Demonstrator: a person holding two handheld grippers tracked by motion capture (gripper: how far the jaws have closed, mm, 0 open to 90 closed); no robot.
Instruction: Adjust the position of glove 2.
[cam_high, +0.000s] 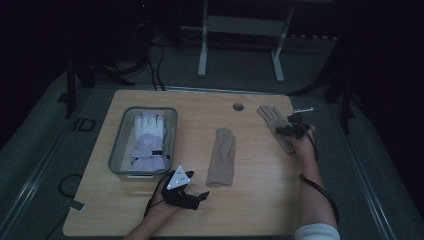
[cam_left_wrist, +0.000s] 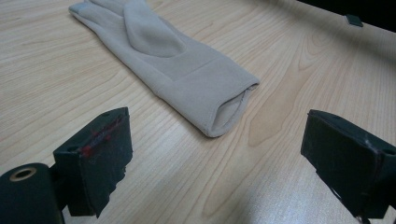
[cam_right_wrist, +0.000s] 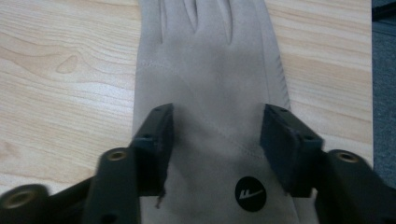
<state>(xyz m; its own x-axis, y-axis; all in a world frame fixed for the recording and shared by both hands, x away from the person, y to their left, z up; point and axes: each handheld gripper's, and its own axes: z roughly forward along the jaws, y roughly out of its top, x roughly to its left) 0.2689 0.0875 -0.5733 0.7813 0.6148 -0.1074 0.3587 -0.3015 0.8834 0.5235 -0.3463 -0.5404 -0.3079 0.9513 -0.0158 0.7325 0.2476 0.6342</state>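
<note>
Nearest, the left gripper (cam_high: 202, 196) rested on the table (cam_high: 260, 200), jaws wide and empty, just short of the middle beige glove (cam_high: 222, 157). Farther right of that glove, the right gripper (cam_right_wrist: 215, 135) straddled the second beige glove (cam_right_wrist: 210, 70), jaws half-narrowed, not pinching.

High view overhead, tongs views close
</note>
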